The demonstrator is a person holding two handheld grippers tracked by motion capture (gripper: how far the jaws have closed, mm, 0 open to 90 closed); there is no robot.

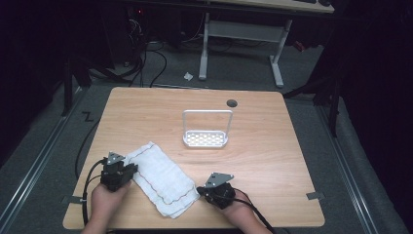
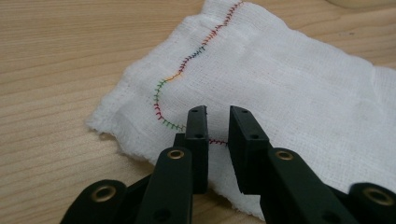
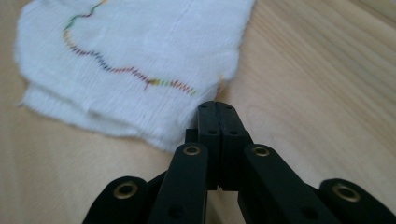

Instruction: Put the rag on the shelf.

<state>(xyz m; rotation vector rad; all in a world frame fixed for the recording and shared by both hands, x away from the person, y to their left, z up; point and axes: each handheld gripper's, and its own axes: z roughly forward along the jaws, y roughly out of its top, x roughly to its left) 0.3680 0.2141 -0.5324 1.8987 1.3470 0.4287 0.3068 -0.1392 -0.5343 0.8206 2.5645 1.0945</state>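
- The white cloth lies flat on the table between my two claws, folded over on itself, with a wavy line of coloured stitching running along it.
- My left claw sits at the cloth's near-left edge. In the left gripper view its jaws stand a little apart, released, just over the hem where the stitching curves; nothing is pinched between them that I can see.
- My right claw sits at the cloth's opposite end. In the right gripper view its jaws are clenched tight together, their tips at the cloth's edge. I cannot tell whether any cloth is caught between them; they look closed on nothing.
- My judgement: the cloth already looks folded at least once, since doubled layers show at the edge ahead of my right claw. What may be left is another fold or a lift, and no firm grasp is made yet on either side.
- Well beyond both claws, toward the far middle of the table, stands a small white rack with a tall wire handle, well apart from the cloth.
- A dark round hole sits in the tabletop farther off behind the rack.
- Nothing lies between my claws and the cloth; the wood around it is bare, so nothing blocks a grasp.
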